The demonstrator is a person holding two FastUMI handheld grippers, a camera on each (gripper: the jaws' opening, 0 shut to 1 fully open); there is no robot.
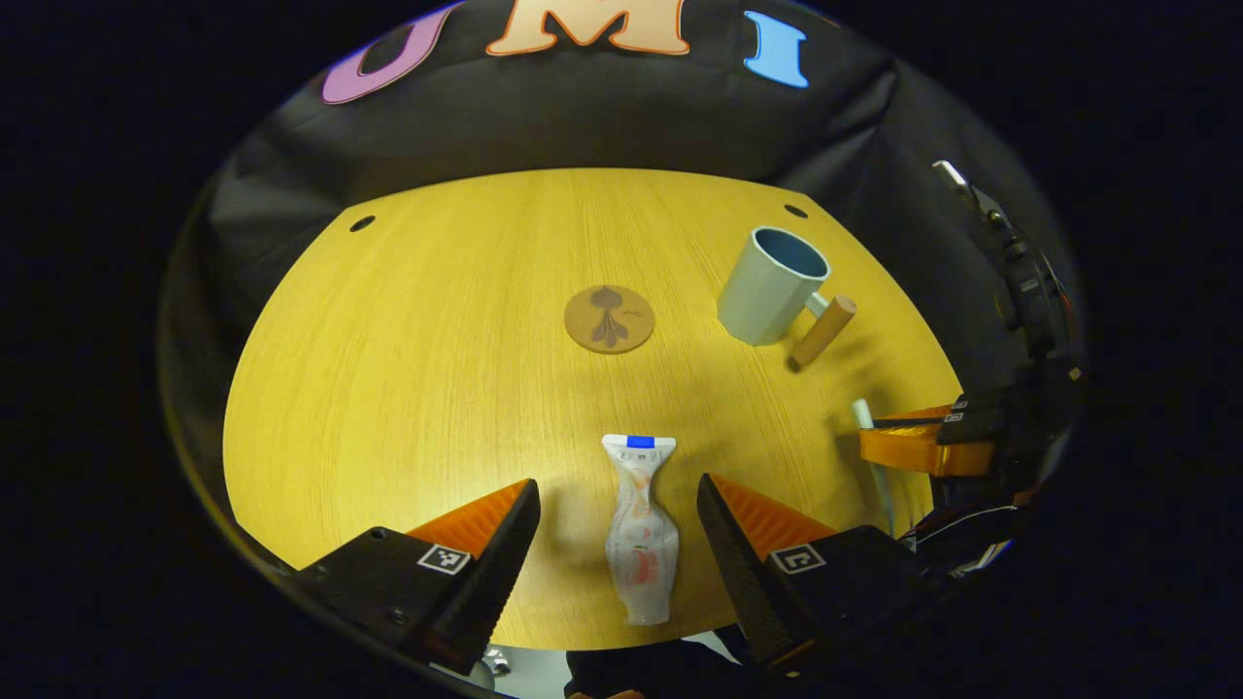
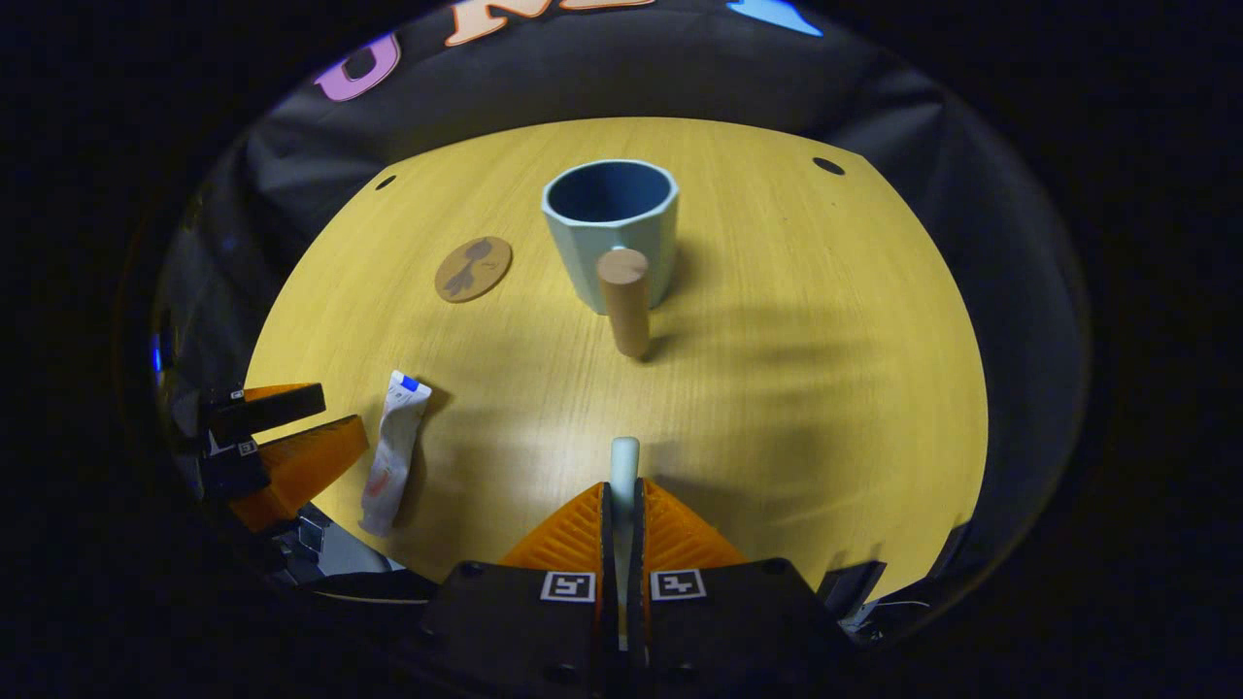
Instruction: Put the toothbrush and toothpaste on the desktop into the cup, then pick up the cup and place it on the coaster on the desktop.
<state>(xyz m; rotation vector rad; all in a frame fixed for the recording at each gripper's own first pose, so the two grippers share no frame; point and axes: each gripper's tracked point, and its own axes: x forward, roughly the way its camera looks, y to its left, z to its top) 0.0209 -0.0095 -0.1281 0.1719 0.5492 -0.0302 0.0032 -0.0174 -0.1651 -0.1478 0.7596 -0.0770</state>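
Right gripper point(image 2: 621, 505): fingers pressed together on one toothbrush point(image 2: 622, 466) (pale end protrudes; remainder hidden). Left gripper point(image 1: 619, 524): spread wide, holding nothing, straddling one toothpaste tube point(image 1: 639, 529) flat near the desktop's point(image 1: 408, 388) front edge. One cup point(image 2: 610, 228), upright, wooden handle point(image 2: 624, 301) toward the right gripper, sits further back. One coaster point(image 1: 609, 318), bare, lies mid-desktop, open wood surrounding it.

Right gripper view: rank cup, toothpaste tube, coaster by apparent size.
1. Pale blue faceted cup with wooden handle, largest.
2. White toothpaste tube, longer but thinner; it lies nearer the camera, so this gap is unsure.
3. Round brown coaster, smallest.
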